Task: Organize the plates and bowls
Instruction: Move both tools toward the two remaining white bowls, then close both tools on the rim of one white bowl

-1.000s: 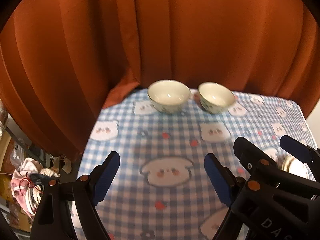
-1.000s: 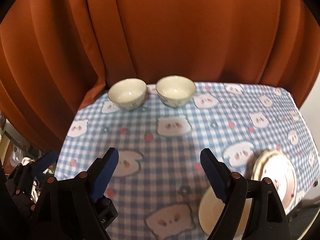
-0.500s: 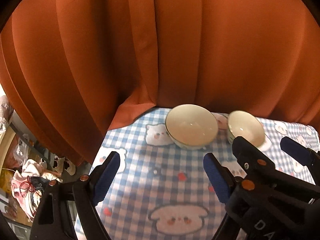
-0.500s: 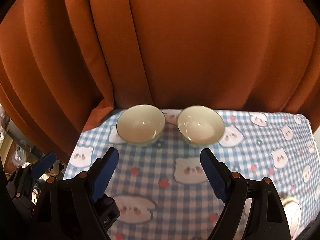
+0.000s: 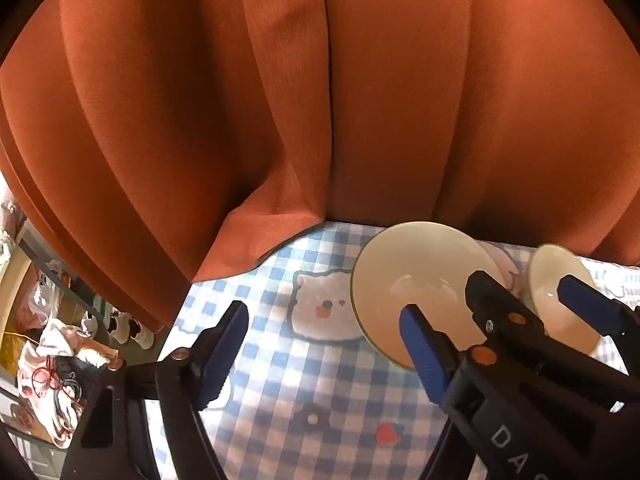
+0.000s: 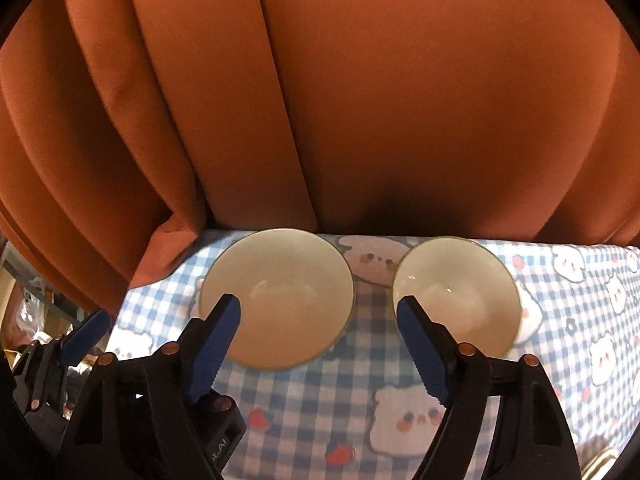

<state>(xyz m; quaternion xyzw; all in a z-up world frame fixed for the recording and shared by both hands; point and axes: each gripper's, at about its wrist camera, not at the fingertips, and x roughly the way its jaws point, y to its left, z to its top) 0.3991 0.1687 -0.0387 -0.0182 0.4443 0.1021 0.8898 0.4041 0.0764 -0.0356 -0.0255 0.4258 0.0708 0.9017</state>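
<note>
Both tongs were mid-close with nothing gripped yet. Left gripper (image 5: pixel 324 346): jaws apart and narrowing, only checked tablecloth (image 5: pixel 340 392) between the pads, no pad touching anything. Its right finger sat in front of the left bowl (image 5: pixel 416 280) in the left wrist view; I could not tell whether it straddled the near rim or was just short of it.

Right gripper (image 6: pixel 318 340): same story, jaws closing, no pad pressing on anything. In its own view it hung over the strip of cloth between the two bowls, left finger overlapping the left bowl, right finger overlapping the right bowl (image 6: pixel 456 292). Whether either finger was actually inside a bowl was not clear from that angle.

Bowls: both upright, empty, side by side at the far edge of the table, close to the orange curtain (image 6: pixel 360 100), apart from each other with a bear print showing in the gap.

Plates: only a sliver of something striped at the bottom right corner of the right wrist view, too cut off to identify.

Progress, my read: early. Nothing stacked, nothing lifted. Bowls were unnested and separate; the likely step in hand was a grab on one or both. Stacking bowls and sorting plates all remained.
</note>
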